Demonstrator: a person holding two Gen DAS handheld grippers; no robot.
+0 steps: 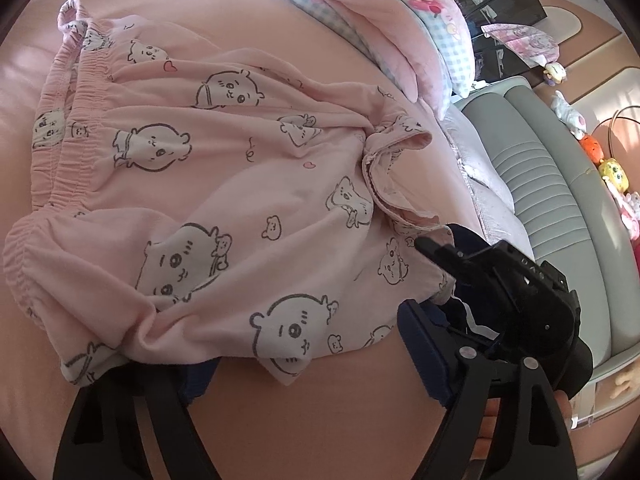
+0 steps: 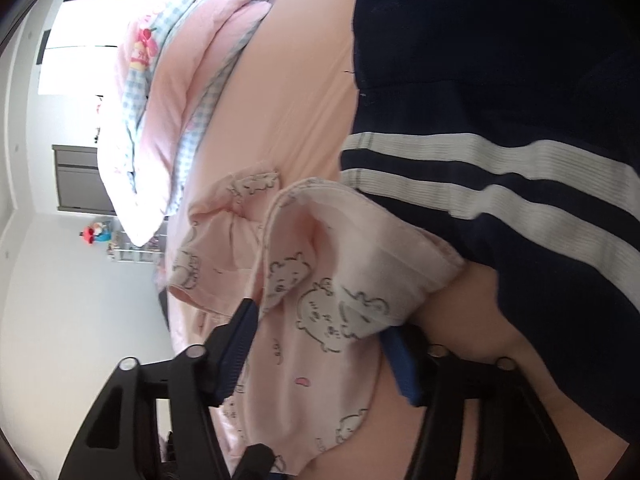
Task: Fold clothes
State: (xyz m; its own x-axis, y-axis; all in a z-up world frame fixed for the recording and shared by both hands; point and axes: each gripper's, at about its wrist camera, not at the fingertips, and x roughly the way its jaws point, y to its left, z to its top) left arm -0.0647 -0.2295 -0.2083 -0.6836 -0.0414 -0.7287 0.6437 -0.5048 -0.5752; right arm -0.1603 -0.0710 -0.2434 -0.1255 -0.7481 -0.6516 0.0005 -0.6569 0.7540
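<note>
Nearest our lens, the left tongs (image 1: 308,364) stand wide apart at the near hem of the pink pyjama shorts (image 1: 192,184); one blue pad is tucked under the cloth, the other stands clear to the right, so whether they pinch anything we cannot tell. Largest of all is the bed, its pink sheet (image 1: 320,432) running under everything. On it the shorts lie spread and rumpled, printed with white cartoon bears, elastic waistband to the far left, leg openings to the right. Behind them, far right, a pink and blue checked quilt (image 1: 400,20) is heaped. Our right tongs (image 2: 320,344) show half-closed around a leg hem of the shorts, cloth bunched between both blue pads. A navy garment with white stripes (image 2: 500,100) fills the right of that view. Soft toys (image 1: 612,176) line the far right floor.
</note>
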